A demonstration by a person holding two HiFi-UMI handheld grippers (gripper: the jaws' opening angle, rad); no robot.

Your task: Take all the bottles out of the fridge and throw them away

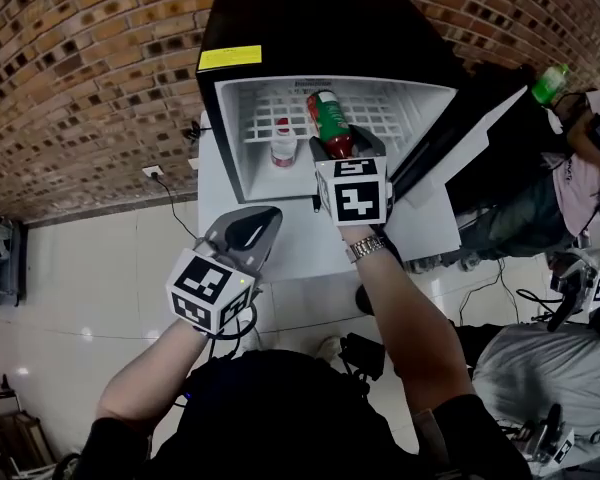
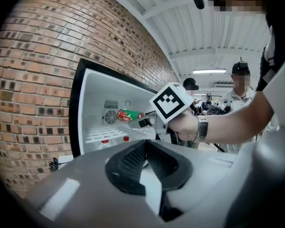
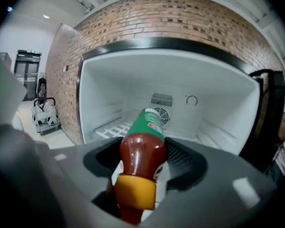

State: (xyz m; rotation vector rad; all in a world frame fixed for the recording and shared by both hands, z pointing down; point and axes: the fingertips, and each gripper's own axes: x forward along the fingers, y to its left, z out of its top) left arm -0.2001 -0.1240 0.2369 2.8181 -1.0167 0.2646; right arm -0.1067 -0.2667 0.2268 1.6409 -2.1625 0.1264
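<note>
Nearest me, at 7 o'clock, my left gripper (image 1: 263, 223) hangs with its jaws closed on nothing. At 12 o'clock my right gripper (image 1: 346, 148) clamps a red sauce bottle (image 1: 329, 116), yellow cap toward me and base pointing into the open fridge (image 1: 310, 28). Inside, a small bottle (image 1: 283, 144) with a red cap stands at 10 o'clock from the held one.
</note>
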